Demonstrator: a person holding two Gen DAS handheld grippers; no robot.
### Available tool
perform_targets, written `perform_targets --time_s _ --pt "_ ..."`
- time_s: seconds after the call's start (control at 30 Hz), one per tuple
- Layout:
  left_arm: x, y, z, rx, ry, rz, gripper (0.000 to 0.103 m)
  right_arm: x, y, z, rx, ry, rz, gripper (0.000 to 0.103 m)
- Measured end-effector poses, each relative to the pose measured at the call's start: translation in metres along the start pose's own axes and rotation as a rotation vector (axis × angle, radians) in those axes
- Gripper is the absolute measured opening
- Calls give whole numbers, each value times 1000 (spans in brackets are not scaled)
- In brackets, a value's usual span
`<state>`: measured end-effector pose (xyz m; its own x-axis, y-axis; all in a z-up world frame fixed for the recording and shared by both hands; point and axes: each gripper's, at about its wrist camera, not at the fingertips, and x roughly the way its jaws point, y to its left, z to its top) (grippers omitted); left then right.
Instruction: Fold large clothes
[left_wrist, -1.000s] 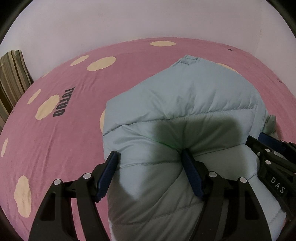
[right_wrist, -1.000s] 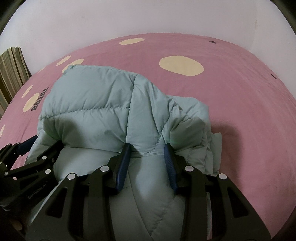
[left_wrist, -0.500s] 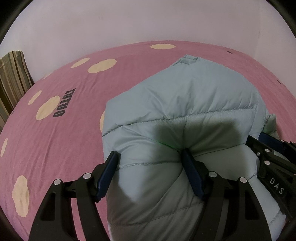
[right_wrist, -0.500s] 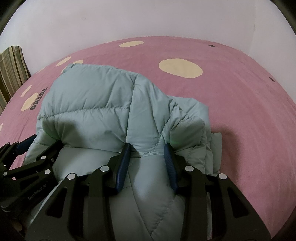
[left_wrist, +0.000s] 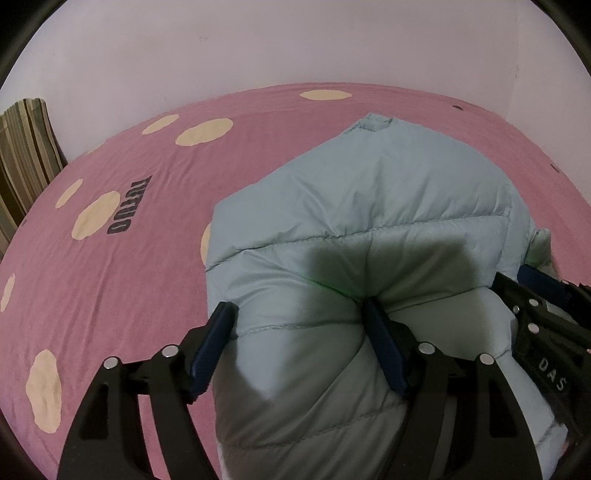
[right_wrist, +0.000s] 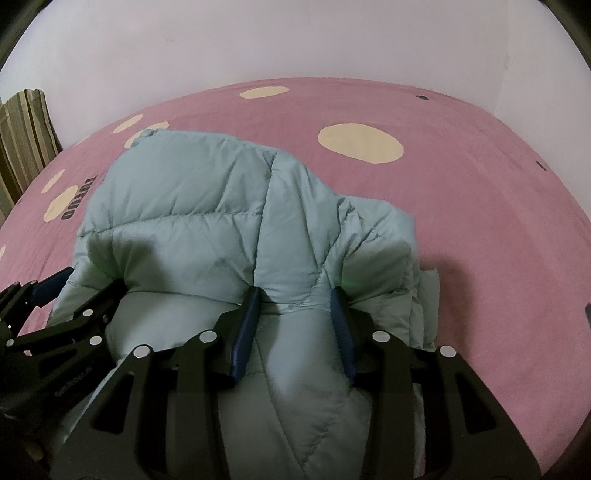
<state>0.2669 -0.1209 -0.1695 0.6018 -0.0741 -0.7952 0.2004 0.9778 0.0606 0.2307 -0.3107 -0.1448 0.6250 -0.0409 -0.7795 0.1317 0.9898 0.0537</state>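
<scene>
Gripping a bunched ridge of the jacket (right_wrist: 207, 206), the right gripper (right_wrist: 293, 314) has its jaws pressed into the padding at the near edge. The left gripper (left_wrist: 297, 332) straddles a wider bulge of the same edge, jaws well apart with padding filling the gap; I cannot tell whether it truly pinches. To fold well, I'd lift both grips level and carry the near edge forward together, laying it down evenly so the puffy quilting doesn't slump sideways. The jacket lies on the pink sheet (left_wrist: 110, 295), long axis running away from the grippers, its small tab end pointing at the wall (left_wrist: 295, 44).
</scene>
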Motion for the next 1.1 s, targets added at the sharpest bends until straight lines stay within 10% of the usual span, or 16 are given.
perform_targets --time_s 0.13,1.1 --pt "-11 8 4 -32 18 -30 79 -19 1 8 22 4 10 68" --pt "-210 23 -63 -81 -228 9 86 -198 21 -61 33 -193 -47 82"
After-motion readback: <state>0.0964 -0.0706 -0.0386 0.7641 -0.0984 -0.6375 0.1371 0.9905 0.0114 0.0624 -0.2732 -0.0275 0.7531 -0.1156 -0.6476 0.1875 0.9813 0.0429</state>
